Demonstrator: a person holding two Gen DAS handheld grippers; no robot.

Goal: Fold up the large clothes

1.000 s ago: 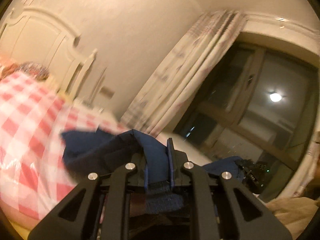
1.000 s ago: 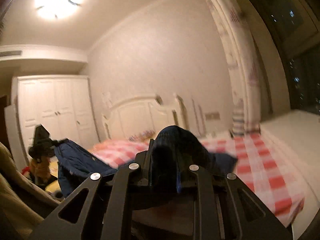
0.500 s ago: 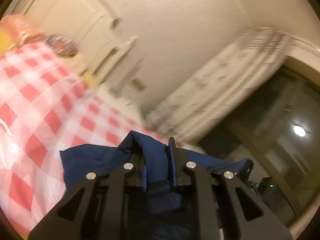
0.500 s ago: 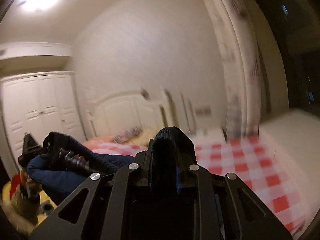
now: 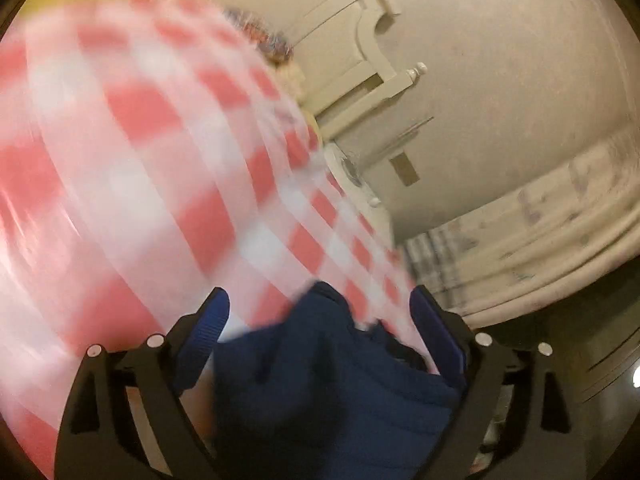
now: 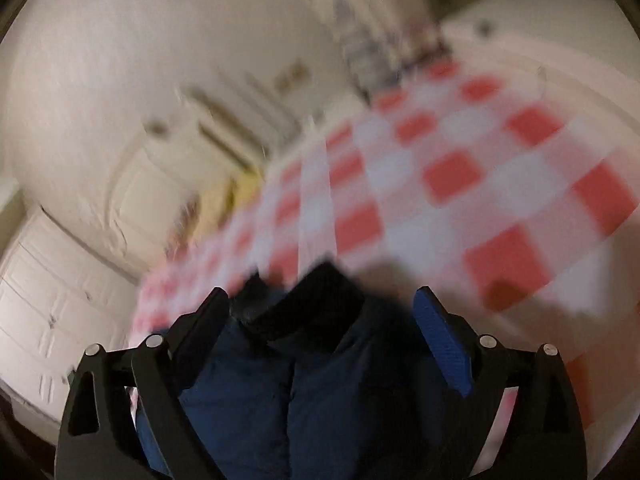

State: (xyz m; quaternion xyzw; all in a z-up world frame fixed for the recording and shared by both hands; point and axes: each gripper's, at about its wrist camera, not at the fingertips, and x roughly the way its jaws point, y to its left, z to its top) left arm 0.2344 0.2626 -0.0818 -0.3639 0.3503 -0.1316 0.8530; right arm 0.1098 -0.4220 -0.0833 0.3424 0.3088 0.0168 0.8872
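Both your grippers have just let go. The left gripper (image 5: 320,316) has its jaws spread wide, and they have just been opening; the dark blue jacket (image 5: 332,384) lies loose between them, its cloth touching neither pad as far as the blur allows. The right gripper (image 6: 322,312) shows the same: its jaws have just been opening and stand apart, with the jacket's dark knitted cuff or collar band (image 6: 308,304) sitting free in the gap.

The jacket lies at the near edge of the bed (image 5: 132,168), on the red-and-white checked cover, right under both of your grippers. How the rest of it is spread you cannot tell from here; both views are blurred and show only the near end.

Expect it to handle as a padded, quilted thing: soft and limp, bulky, with some weight, and likely springy enough to puff back open after a fold. The shell looks smooth, so a shallow pinch may slip. Take hold deep, at firm places such as the ribbed band, a hem or a seam, one gripper to each corner, and keep the edge taut between them as you fold.
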